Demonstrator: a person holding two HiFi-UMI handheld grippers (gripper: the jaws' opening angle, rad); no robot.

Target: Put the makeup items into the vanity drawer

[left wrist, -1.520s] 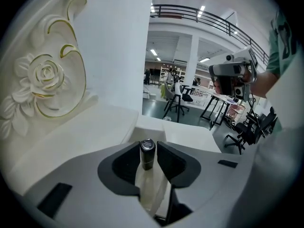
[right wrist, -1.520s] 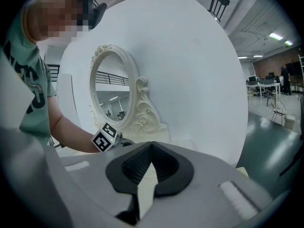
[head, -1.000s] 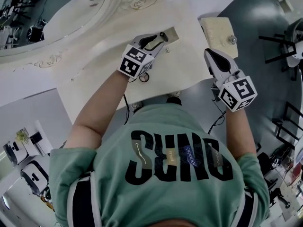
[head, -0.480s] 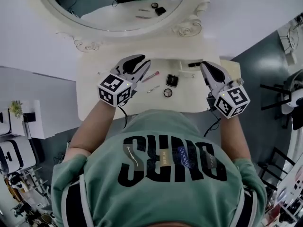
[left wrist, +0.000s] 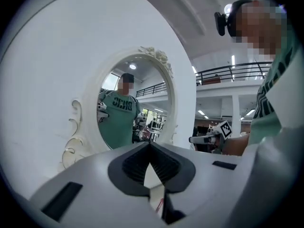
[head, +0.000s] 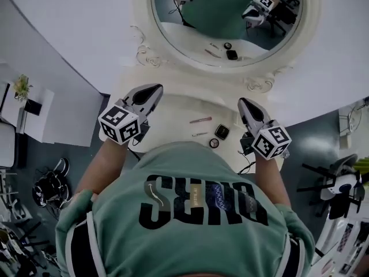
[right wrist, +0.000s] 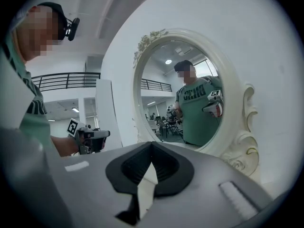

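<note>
On the cream vanity top (head: 173, 111) lie a pink pencil (head: 200, 120), a shorter stick (head: 200, 134), a black square compact (head: 222, 132) and a small round pot (head: 214, 143). My left gripper (head: 154, 88) hangs over the table's left part, away from the items. Its jaws have just been closing and now meet at the tips (left wrist: 150, 144) with nothing between them. My right gripper (head: 242, 101) is held to the right of the compact, its tips (right wrist: 151, 144) together and empty. Both point level at the oval mirror (head: 230, 16). No drawer shows.
The mirror's carved cream frame (head: 144, 56) and a white wall stand behind the table. A white cabinet (head: 34, 114) is at the left, with cables and gear (head: 49, 186) on the floor. A stand with dark legs (head: 337, 183) is at the right.
Both grippers have lifted off the vanity top and now point level at the mirror. The left jaws have come together. The head view has swung so the mirror fills the top.
</note>
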